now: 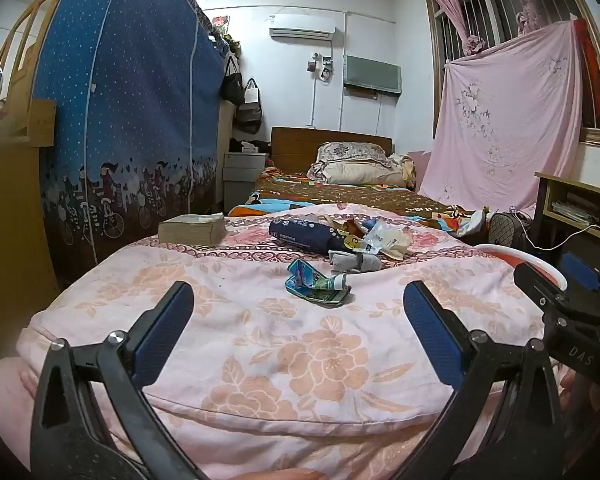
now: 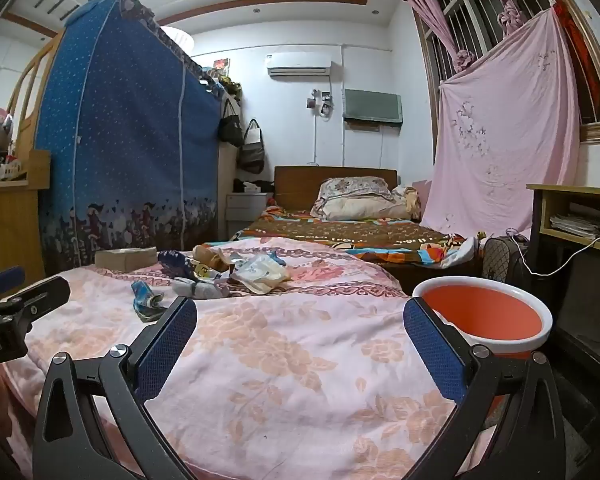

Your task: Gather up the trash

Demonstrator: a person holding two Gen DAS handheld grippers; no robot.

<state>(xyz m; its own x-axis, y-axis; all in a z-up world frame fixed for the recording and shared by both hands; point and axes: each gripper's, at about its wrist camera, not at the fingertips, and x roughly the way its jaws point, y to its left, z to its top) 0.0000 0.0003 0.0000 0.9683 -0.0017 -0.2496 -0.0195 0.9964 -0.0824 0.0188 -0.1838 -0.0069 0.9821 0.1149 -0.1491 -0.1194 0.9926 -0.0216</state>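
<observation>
Both grippers' fingers are spread, holding nothing: the left (image 1: pixel 298 312) faces the wrapper (image 1: pixel 316 286) ahead; the right (image 2: pixel 300 320) sits beside the basin (image 2: pixel 496 344).

Trash lying mid-frame on the quilt (image 1: pixel 260 340).
Crumpled wrapper (image 1: pixel 316 286) sitting nearest, bag pile (image 1: pixel 340 236) behind, book (image 1: pixel 192 229) lying left, basin (image 2: pixel 484 316) standing lower right.

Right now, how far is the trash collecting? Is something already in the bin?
Nothing looks done: the orange bin shows no trash inside. Nothing is in hand; the left tool and right tool are both open. Left to collect: the crushed tube and the pile of wrappers, all on the quilt.
</observation>
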